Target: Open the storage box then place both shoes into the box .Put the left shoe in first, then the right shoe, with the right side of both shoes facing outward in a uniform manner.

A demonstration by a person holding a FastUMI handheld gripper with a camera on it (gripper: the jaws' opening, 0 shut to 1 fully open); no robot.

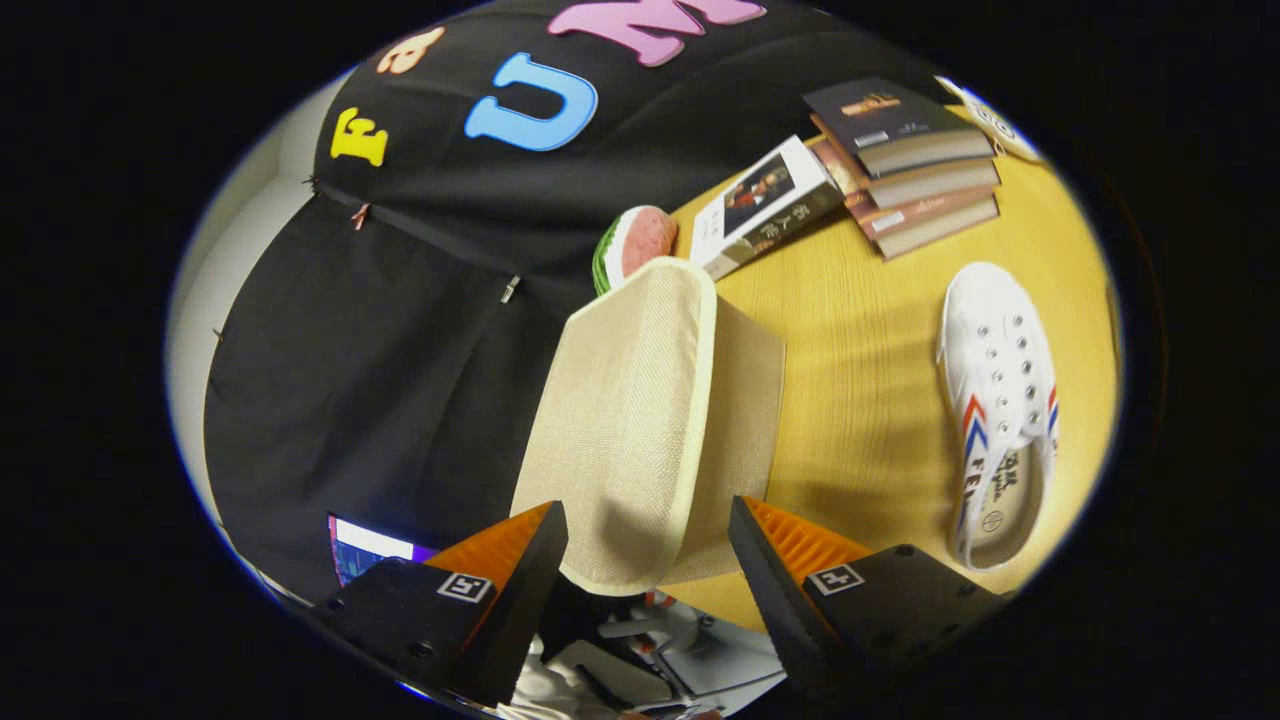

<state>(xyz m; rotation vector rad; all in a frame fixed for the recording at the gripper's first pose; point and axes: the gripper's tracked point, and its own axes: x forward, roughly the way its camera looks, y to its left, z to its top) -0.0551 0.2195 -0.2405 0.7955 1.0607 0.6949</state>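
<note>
The beige fabric lid (630, 400) of the storage box stands raised just ahead of my fingers, its rounded lower corner reaching down between them. A darker beige panel (750, 400) of the box shows behind the lid. My gripper (645, 540) is open, and neither finger clearly presses on the lid. A white canvas shoe (1000, 400) with red and blue stripes lies on the wooden table (860, 400), off to the right beyond the right finger, its opening toward me. Below the lid, between the fingers, white shapes (650, 640) show; I cannot tell what they are.
A stack of books (910, 170) sits at the far side of the table, with a single book (765, 205) next to it. A watermelon-slice toy (635, 245) lies just behind the lid. A lit screen (370, 550) shows beside the left finger.
</note>
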